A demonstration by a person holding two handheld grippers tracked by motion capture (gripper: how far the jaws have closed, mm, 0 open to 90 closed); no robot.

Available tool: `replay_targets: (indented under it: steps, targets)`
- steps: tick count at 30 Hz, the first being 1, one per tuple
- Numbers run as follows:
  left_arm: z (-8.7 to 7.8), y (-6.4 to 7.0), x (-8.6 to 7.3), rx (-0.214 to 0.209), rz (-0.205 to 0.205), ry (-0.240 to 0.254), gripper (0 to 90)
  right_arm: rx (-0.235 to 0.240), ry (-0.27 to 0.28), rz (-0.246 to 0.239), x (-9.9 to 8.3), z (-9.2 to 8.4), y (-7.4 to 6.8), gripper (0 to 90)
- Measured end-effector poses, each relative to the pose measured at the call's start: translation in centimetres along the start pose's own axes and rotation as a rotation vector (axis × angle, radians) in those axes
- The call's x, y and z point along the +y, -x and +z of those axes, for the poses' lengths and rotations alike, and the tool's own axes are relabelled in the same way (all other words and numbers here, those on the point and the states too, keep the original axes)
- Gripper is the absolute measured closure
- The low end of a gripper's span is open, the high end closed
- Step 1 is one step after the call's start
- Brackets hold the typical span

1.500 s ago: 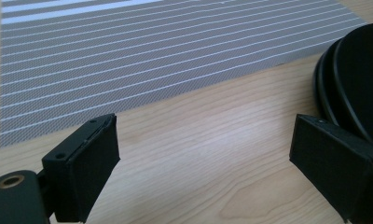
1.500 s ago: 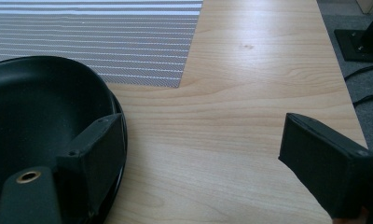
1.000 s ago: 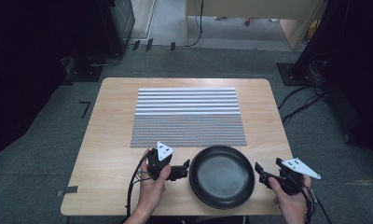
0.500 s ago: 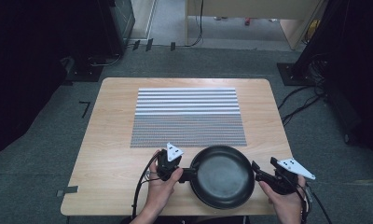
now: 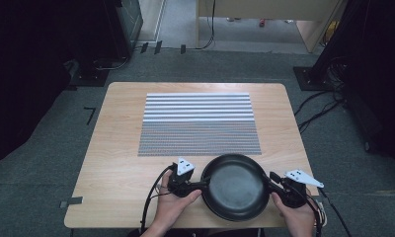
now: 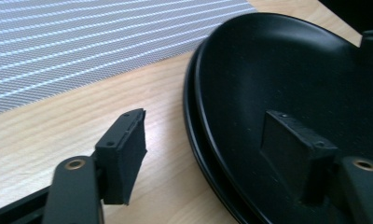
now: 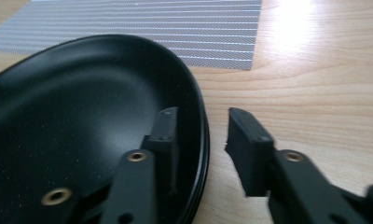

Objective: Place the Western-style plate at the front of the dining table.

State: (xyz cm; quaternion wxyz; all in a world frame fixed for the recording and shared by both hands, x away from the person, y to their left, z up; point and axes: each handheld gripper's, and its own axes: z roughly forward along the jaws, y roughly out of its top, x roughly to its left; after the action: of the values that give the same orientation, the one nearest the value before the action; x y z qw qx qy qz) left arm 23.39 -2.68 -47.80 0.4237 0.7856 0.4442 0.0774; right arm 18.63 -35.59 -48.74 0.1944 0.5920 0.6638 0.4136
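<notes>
Black pan (image 5: 234, 186) near the front edge of the table (image 5: 116, 143), just in front of the striped mat (image 5: 198, 123). Left claw (image 5: 201, 183) and right claw (image 5: 267, 178) both released, each straddling the pan's rim, 1 jaw inside, 1 outside.

Table (image 5: 116, 148): light wood top, rounded corners, standing on grey carpet floor (image 5: 37, 163). Striped grey-and-white mat (image 5: 198, 123) lies flat at the table's centre, extending toward 12 o'clock; upper half broad white bands, lower half fine mesh. Black cables (image 5: 319, 106) run over the floor at 3 o'clock. Dark equipment stand base (image 5: 314, 79) at 2 o'clock. Small tape marks (image 5: 158, 48) on the floor at 12 o'clock; a black angle mark (image 5: 90, 114) at 9 o'clock.
</notes>
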Motion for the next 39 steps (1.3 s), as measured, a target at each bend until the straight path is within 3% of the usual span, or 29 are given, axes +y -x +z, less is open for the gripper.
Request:
replay_targets:
  steps: [2,6,11,25,37,39]
  targets:
    - [0.05,0.02,-0.18,-0.02,-0.008,-0.004,35.9,0.038,0.0,0.052,0.03,-0.27,0.37,73.8]
    - [0.17,-0.01,-0.4,-0.051,-0.014,-0.014,40.4,0.081,-0.014,0.11,-0.12,-0.34,0.61,77.3]
    - [0.47,0.01,-0.75,-0.084,-0.024,-0.032,43.7,0.067,-0.047,0.119,-0.24,-0.09,0.56,80.3]
    - [0.5,0.01,-0.88,-0.098,-0.036,-0.045,47.6,0.047,-0.004,0.127,-0.5,-0.03,0.13,83.4]
    - [0.43,-0.26,-0.95,-0.111,-0.036,-0.059,50.3,0.067,0.015,0.16,-0.72,0.27,-0.07,83.9]
    - [0.2,-0.58,-0.84,-0.129,-0.041,-0.061,52.0,0.067,0.021,0.162,-0.75,0.4,-0.13,83.9]
